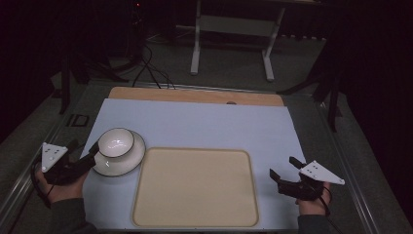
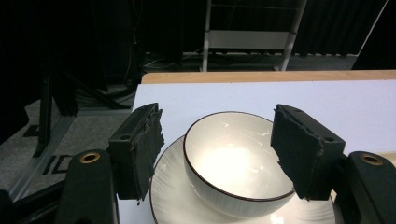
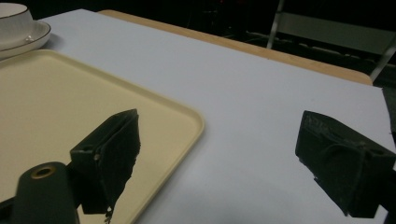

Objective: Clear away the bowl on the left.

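Your left gripper [image 1: 92, 155] is spread wide, gripping nothing. The white bowl [image 2: 238, 161] sits between its jaws without either pad pressing it, and the bowl rests on a white plate [image 2: 175, 196] right beneath and ahead of that gripper. To the gripper's right lies the cream tray [image 1: 195, 187], flat on the pale mat [image 1: 195, 124]. Your right gripper [image 1: 285, 170] is also released, hovering just past the tray's right edge, one jaw over the tray's corner and the other over bare mat.

Black grippers [image 1: 284, 171] with ragged-padded jaws (brass screws), white three-cornered plates, dark sleeves.
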### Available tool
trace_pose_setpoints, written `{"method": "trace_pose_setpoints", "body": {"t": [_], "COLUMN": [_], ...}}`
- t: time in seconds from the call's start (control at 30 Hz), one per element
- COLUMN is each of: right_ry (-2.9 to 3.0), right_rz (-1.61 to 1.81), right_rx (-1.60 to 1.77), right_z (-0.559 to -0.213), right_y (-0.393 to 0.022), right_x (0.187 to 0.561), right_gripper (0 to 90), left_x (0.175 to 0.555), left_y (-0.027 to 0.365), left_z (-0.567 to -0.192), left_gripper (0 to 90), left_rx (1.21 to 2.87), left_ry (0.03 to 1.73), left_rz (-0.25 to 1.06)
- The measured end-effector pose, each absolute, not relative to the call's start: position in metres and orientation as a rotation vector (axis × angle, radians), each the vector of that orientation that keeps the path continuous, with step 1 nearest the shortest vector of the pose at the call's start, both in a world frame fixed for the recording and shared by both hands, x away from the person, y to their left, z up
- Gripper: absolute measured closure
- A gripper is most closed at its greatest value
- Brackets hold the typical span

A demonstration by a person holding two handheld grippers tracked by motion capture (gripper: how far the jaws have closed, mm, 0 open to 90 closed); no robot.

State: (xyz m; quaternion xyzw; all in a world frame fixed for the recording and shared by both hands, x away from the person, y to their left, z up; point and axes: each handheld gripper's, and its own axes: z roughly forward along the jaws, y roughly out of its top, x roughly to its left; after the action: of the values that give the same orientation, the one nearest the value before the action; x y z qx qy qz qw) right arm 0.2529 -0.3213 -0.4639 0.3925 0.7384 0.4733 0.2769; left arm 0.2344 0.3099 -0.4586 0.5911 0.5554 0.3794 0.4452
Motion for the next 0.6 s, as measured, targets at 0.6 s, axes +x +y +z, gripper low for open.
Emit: {"method": "trace_pose_setpoints", "body": {"t": [0.6], "right_ry": [1.933], "right_rz": [1.257], "right_rx": [1.058], "right_z": [-0.4621], "right_y": [-0.3237], "right_x": [0.2511], "right_gripper": [13.9], "left_x": [0.2438], "left_y": [0.3097], "left_z": [-0.4590], "left_gripper": [34.8], "left_rx": [1.417], "left_ry": [1.422], "left_rz": [0.823]}}
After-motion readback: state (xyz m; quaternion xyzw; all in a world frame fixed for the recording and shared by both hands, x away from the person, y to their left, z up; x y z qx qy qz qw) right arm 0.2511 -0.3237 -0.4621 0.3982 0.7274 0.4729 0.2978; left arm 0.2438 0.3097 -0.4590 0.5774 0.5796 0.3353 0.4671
